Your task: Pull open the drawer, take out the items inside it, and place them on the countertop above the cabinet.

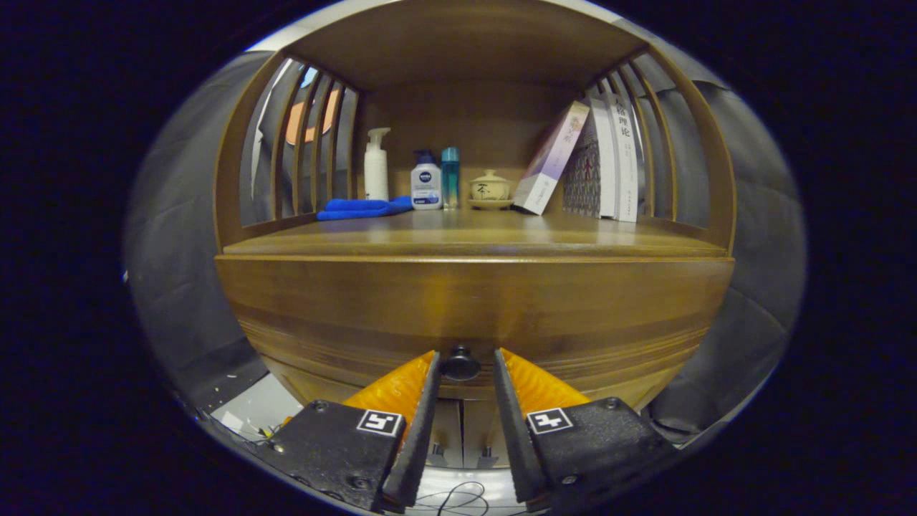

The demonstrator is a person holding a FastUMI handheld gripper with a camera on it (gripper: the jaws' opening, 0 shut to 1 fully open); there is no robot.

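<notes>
Wooden drawer front (473, 301) shut; tongs (462, 367) spread, fingers flanking the dark knob (461, 362) between them, no clamp yet—lined up to pull. Countertop (473, 233) beyond.

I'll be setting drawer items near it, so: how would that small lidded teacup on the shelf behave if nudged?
The lidded teacup looks ceramic, so probably fragile. Its lid likely sits loose and could slide off. On its saucer it may skid rather than tip. The hand-held gripper flanks the drawer knob.
</notes>
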